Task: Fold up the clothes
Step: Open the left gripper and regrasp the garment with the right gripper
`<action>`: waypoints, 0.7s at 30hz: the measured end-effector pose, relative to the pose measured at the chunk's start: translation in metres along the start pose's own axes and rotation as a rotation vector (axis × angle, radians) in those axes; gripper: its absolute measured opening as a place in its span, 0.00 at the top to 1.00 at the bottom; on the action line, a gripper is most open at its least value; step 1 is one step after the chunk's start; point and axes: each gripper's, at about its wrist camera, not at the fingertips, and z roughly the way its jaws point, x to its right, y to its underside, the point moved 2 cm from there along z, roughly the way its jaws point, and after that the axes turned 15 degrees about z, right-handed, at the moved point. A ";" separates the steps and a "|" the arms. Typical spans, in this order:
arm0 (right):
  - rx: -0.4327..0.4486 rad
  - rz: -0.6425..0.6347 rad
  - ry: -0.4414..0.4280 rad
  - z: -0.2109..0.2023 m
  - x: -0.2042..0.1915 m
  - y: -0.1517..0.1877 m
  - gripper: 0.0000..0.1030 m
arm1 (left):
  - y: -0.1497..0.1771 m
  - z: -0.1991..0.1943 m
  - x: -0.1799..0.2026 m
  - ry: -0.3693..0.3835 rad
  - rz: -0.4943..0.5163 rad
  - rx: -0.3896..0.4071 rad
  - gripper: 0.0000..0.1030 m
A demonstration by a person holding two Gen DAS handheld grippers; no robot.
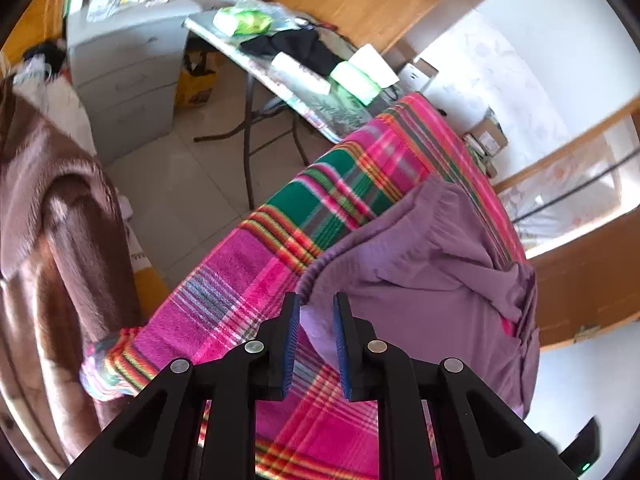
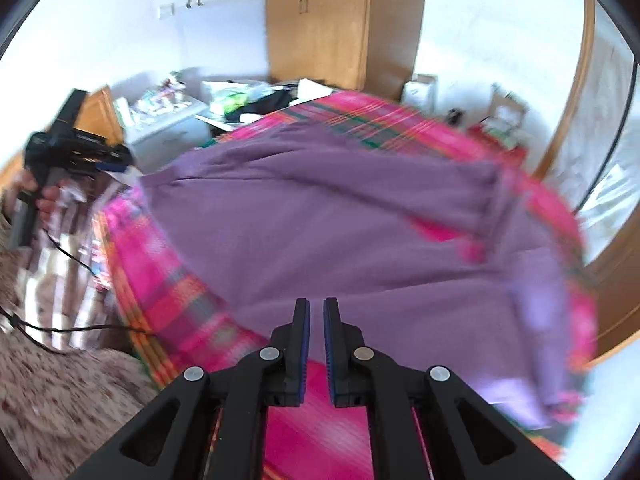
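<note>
A purple garment [image 1: 420,280] lies spread on a pink, green and orange plaid blanket [image 1: 248,280] covering a bed. In the left wrist view my left gripper [image 1: 318,300] has the garment's near corner between its blue pads and is shut on it. From the right wrist view, the left gripper [image 2: 80,152] is at the far left, holding that corner slightly lifted. My right gripper [image 2: 316,304] has its fingers nearly together on the near edge of the purple garment [image 2: 320,208]. This view is blurred by motion. The plaid blanket [image 2: 160,264] shows around the garment.
A folding table [image 1: 320,108] with packets and dark cloth stands beyond the bed. Left of it is a white drawer cabinet [image 1: 128,80]. A brown blanket [image 1: 60,220] hangs at the left. A wooden wardrobe [image 2: 320,20] stands at the back. A person's hand [image 2: 44,196] grips the left tool.
</note>
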 end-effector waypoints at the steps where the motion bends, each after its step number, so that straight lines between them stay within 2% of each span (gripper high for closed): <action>1: 0.004 -0.014 0.023 -0.009 0.006 -0.008 0.94 | -0.001 -0.005 0.004 -0.001 0.018 0.006 0.83; 5: 0.028 -0.008 0.076 -0.039 0.028 -0.054 0.94 | -0.003 -0.011 0.017 0.011 0.049 0.011 0.79; 9: 0.073 0.006 0.025 -0.038 0.038 -0.110 0.93 | 0.002 0.003 0.031 0.040 0.065 -0.011 0.79; 11: 0.083 0.000 0.029 -0.019 0.040 -0.127 0.90 | 0.005 0.010 0.037 0.055 0.074 -0.022 0.79; 15: 0.011 0.037 -0.084 0.050 0.037 -0.160 0.90 | 0.014 0.037 0.042 0.103 0.052 -0.068 0.79; 19: -0.026 0.036 -0.213 0.114 0.023 -0.186 0.89 | 0.016 0.049 0.034 0.085 0.021 -0.064 0.79; 21: -0.077 0.016 -0.301 0.147 0.009 -0.198 0.79 | 0.015 0.050 0.030 0.074 0.008 -0.049 0.79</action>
